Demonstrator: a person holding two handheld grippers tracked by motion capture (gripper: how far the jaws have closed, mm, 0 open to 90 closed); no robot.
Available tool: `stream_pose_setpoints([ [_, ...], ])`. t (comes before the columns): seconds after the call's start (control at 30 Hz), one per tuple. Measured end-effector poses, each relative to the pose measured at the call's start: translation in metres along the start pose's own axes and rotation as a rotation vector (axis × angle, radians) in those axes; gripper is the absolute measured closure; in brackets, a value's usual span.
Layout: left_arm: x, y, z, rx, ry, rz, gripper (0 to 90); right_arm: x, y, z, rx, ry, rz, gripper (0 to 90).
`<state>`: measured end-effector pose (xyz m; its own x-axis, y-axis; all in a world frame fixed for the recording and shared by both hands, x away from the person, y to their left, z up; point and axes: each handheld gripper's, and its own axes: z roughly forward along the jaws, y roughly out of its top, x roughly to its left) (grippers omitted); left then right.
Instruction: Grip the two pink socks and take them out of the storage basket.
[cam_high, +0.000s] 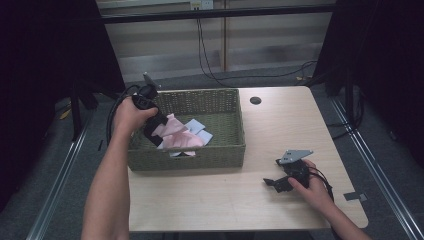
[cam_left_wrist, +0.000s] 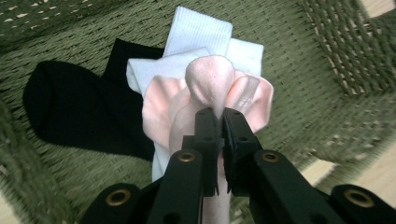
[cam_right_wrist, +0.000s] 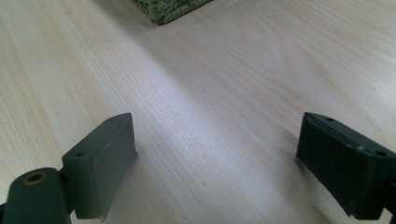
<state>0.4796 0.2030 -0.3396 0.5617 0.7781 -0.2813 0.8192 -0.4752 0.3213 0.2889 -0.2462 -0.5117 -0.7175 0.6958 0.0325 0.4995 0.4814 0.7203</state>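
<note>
- Your left tongs (cam_left_wrist: 219, 112) are clenched on the pink sock (cam_left_wrist: 210, 84) over the basket (cam_high: 220, 150); in the high view its length runs toward the right.
- Your right tongs (cam_right_wrist: 215, 158) gape wide above the worktop (cam_right_wrist: 210, 70).

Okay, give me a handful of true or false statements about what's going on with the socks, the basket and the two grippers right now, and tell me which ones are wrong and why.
1. The left gripper is shut on a pale pink sock. True.
2. The right gripper holds a white sock. False: its jaws stand wide apart over the bare light wooden table, with nothing between them.
3. A black sock lies in the green woven basket. True.
4. The pink sock is held above the table, outside the basket. False: it hangs over the inside of the basket, above the white socks.
5. The basket sits on the right half of the table. False: it is on the left half, and the right gripper is on the right.
</note>
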Motion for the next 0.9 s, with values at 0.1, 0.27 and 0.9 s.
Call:
stream_pose_setpoints([
  [0.1, -0.004, -0.001, -0.011, -0.005, -0.023, -0.008, 85.4, 0.000, 0.000, 0.000, 0.002, 0.000, -0.001, 10.8],
  [0.27, -0.009, -0.002, -0.026, -0.004, -0.044, -0.011, 85.4, 0.000, 0.000, 0.000, 0.002, 0.000, -0.001, 10.8],
  [0.9, -0.040, -0.001, -0.071, 0.002, -0.064, 0.047, 85.2, 0.000, 0.000, 0.000, 0.002, 0.000, 0.000, 10.8],
])
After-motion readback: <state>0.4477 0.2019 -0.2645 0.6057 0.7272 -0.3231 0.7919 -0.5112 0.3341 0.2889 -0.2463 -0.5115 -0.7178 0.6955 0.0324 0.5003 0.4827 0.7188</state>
